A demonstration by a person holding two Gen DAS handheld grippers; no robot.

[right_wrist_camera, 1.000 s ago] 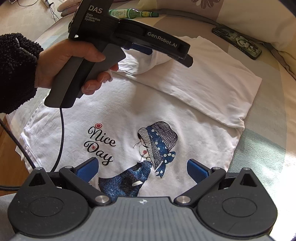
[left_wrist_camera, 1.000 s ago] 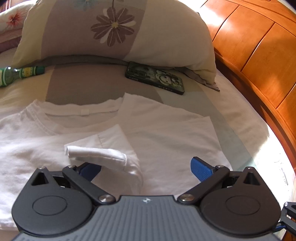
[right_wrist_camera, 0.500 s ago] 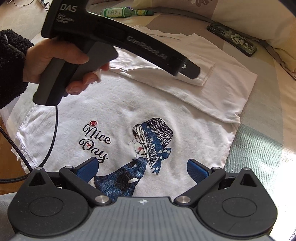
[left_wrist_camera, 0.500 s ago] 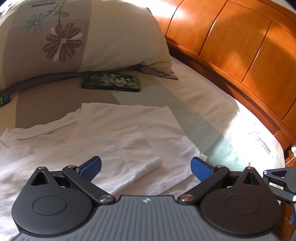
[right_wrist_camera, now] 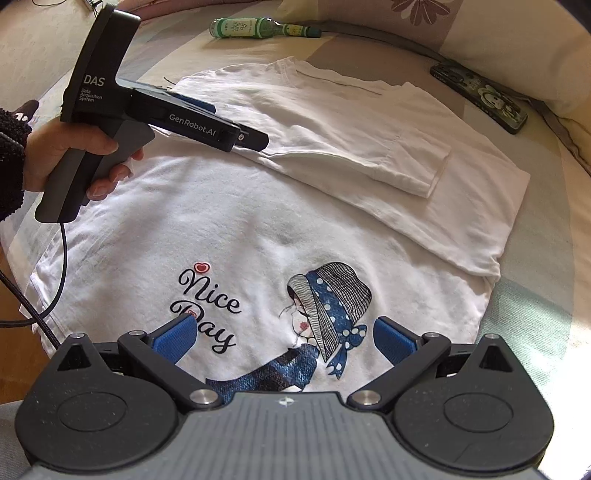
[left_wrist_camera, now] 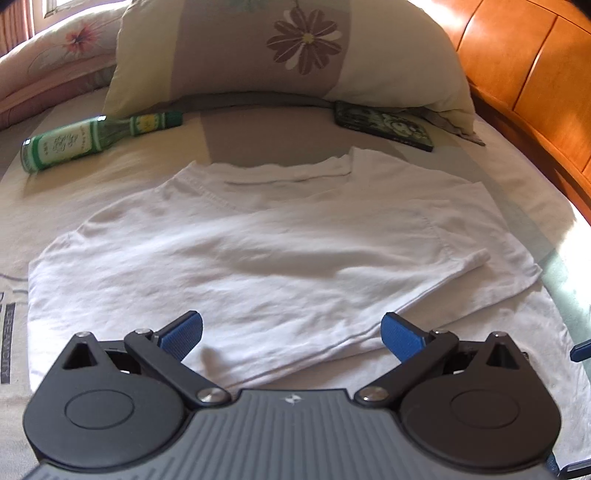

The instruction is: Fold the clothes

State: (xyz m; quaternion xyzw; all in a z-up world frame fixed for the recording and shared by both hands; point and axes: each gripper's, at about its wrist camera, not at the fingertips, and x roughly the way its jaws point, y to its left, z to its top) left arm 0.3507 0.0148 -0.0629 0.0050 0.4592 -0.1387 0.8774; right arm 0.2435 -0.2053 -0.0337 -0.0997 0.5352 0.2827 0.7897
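In the right wrist view, the person's left hand point(right_wrist_camera: 79, 155) is seen at the far left, wrapped around the grey handle of the left gripper point(left_wrist_camera: 291, 332), which is held above the left shoulder area of the white T-shirt point(right_wrist_camera: 229, 229). Its blue fingers are spread apart with nothing between them, as shown in its own view. The T-shirt is laid flat on the bed point(right_wrist_camera: 532, 295), print side up, with "Nice Day" lettering and a figure in a blue headscarf near the camera. Its right side and sleeve point(right_wrist_camera: 417, 162) are folded inward across the upper chest. A green bottle point(right_wrist_camera: 255, 28) is seen lying on its side beyond the collar, to the left. A pillow point(left_wrist_camera: 280, 55) with a flower print is propped at the far end. A phone point(right_wrist_camera: 480, 96) in a dark patterned case is laid to the right, just beside the pillow. The right gripper point(right_wrist_camera: 284, 339) is held low over the printed hem area, its blue fingers spread wide and empty.
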